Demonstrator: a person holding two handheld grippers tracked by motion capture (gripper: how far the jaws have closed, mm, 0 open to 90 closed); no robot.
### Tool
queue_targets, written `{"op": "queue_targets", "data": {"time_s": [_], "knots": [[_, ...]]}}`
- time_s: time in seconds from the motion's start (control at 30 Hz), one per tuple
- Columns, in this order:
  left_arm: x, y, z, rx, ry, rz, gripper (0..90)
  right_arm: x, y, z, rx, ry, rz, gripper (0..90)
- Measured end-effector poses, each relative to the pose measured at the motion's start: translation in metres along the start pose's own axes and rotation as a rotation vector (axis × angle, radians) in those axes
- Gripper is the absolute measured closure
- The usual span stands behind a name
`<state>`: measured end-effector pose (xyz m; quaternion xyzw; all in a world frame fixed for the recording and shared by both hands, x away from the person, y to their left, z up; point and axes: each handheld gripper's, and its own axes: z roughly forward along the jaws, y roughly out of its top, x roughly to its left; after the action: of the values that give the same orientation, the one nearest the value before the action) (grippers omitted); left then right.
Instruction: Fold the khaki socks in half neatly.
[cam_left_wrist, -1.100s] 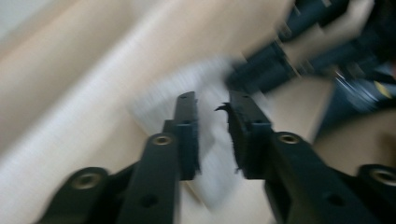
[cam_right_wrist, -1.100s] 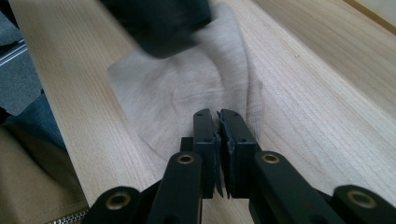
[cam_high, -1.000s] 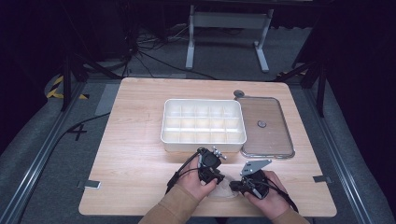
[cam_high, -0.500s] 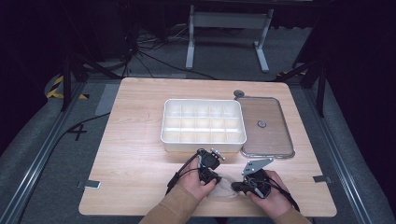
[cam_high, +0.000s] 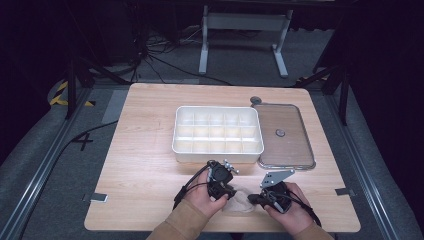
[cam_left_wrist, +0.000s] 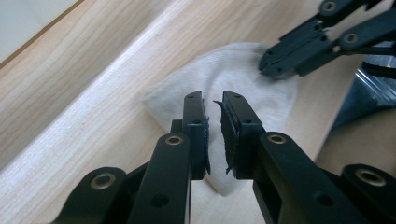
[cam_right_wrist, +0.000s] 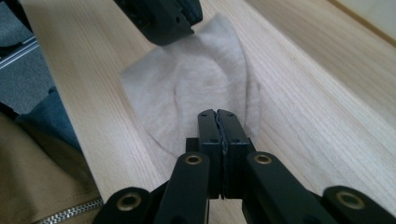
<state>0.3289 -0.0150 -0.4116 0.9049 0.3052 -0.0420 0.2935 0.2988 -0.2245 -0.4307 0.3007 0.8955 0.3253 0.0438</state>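
Observation:
A small beige cloth (cam_high: 242, 201) lies on the wooden table (cam_high: 145, 170) near its front edge, between my two grippers. My left gripper (cam_high: 232, 193) reaches onto it from the left. In the left gripper view its jaws stand a narrow gap apart just above the cloth (cam_left_wrist: 233, 79), holding nothing. My right gripper (cam_high: 252, 198) comes in from the right. Its jaws are pressed together in the right gripper view (cam_right_wrist: 218, 114), pinching the cloth (cam_right_wrist: 196, 79), which rises in a fold beside them. The right gripper (cam_left_wrist: 274, 68) meets the cloth's far edge in the left gripper view.
A white tray (cam_high: 175, 145) divided into several empty compartments stands mid-table behind the grippers. Its clear lid (cam_high: 285, 150) lies flat to its right, with a small round object (cam_high: 256, 100) at the lid's far corner. Bare wood stretches left of the hands.
Both hands have stayed at the front edge and barely shifted. A little more of the cloth shows between the grippers than a second ago.

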Motion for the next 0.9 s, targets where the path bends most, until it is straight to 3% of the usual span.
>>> {"op": "queue_targets", "data": {"time_s": [0.13,0.37,0.53,0.9], "knots": [[-0.005,0.0,0.004,0.044,-0.016,0.001,81.8,0.005,0.004,0.0,-0.028,0.021,-0.005,90.0],[-0.001,-0.004,0.018,0.169,-0.055,-0.008,84.1,-0.001,-0.001,0.009,0.034,0.005,0.01,90.0],[0.0,-0.005,0.022,0.196,-0.06,-0.009,84.7,-0.004,-0.002,0.009,0.041,0.007,0.02,90.0],[0.001,-0.006,0.021,0.195,-0.07,-0.005,84.8,-0.008,-0.004,0.008,0.04,-0.013,0.03,90.0]]}}
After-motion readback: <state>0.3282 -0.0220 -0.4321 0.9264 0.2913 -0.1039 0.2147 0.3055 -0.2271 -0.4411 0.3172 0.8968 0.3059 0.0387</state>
